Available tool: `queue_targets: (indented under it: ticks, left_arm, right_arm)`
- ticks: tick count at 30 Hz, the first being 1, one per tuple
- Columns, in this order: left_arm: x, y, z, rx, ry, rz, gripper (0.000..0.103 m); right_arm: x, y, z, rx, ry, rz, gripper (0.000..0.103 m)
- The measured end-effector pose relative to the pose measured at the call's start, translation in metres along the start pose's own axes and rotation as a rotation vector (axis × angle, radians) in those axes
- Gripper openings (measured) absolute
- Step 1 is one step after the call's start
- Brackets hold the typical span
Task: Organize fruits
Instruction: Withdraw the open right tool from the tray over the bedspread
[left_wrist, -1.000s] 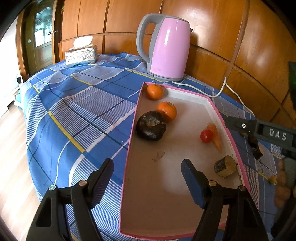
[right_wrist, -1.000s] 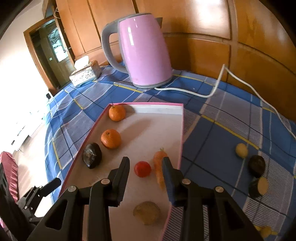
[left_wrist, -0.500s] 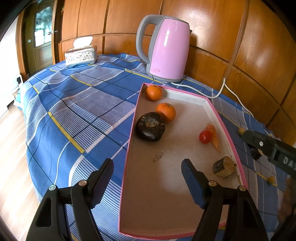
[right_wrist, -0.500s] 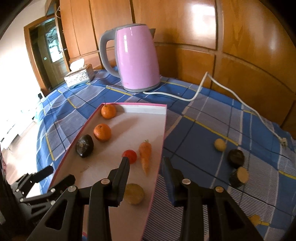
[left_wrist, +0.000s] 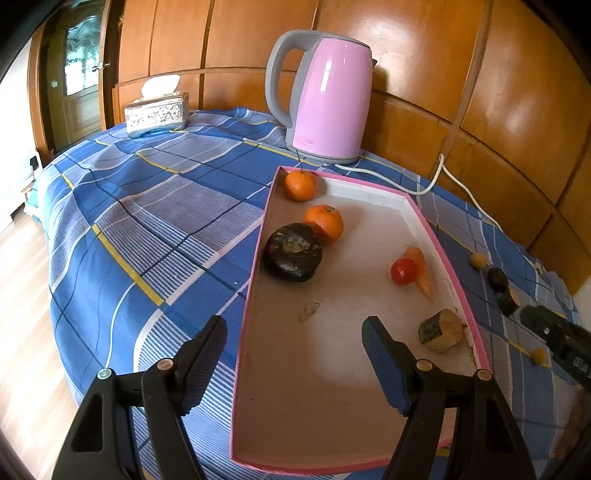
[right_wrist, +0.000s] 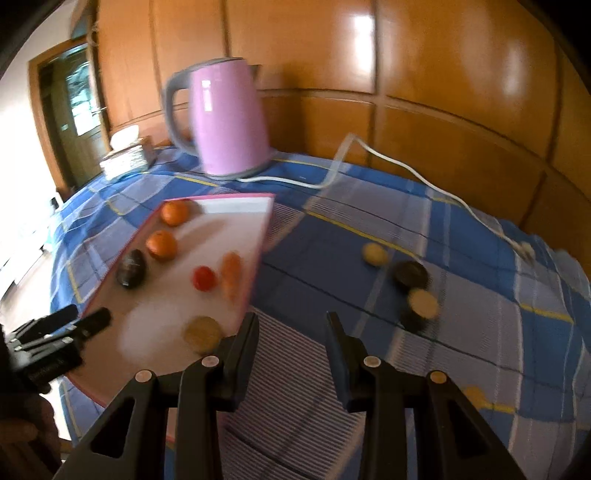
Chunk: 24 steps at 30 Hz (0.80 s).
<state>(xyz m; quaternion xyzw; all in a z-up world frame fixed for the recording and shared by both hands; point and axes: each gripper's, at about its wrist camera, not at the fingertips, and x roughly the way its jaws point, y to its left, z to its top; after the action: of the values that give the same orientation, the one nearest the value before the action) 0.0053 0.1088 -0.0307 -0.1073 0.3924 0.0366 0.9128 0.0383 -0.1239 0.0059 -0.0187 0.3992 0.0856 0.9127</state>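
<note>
The left wrist view looks down into the shallow pink-edged cardboard tray (left_wrist: 255, 273) on the blue checked tablecloth (left_wrist: 147, 221). The left gripper (left_wrist: 293, 354) hangs over the tray's near end with its jaws wide apart and nothing between them. Six things lie in the tray: two round orange tangerines (left_wrist: 300, 185) along the left wall, a dark brown lumpy fruit (left_wrist: 292, 252) touching the nearer one, then a small red tomato (left_wrist: 403, 271) touching a little orange carrot (left_wrist: 421, 271), and a cut brown chunk (left_wrist: 440, 330) by the right wall.

The right wrist view (blurry) shows more cloth to the right of the tray. The right gripper (right_wrist: 291, 343) is over bare cloth just beside the tray, jaws a little apart and empty. Four loose pieces lie there: a pale yellow ball (right_wrist: 375, 254), a dark round fruit (right_wrist: 410, 274), a cut piece with a pale face (right_wrist: 421, 306), and a small yellow bit (right_wrist: 474, 395).

Both views show one pink electric kettle (left_wrist: 328, 99) behind the tray.
</note>
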Motion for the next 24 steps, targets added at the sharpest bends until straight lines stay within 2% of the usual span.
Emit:
queue_targets:
  ticks: [7, 15, 24]
  left_arm:
    - [0.0, -0.003, -0.001, 0.009, 0.001, -0.006, 0.076]
    - [-0.002, -0.007, -0.002, 0.025, -0.001, -0.01, 0.076]
    - [-0.003, -0.007, -0.002, 0.034, 0.0, -0.008, 0.076]
  right_arm:
    - [-0.014, -0.068, -0.026, 0.151, 0.007, -0.148, 0.036]
    - [-0.036, -0.16, -0.053, 0.409, 0.001, -0.388, 0.039]
    - [-0.042, -0.211, -0.08, 0.532, 0.028, -0.571, 0.039]
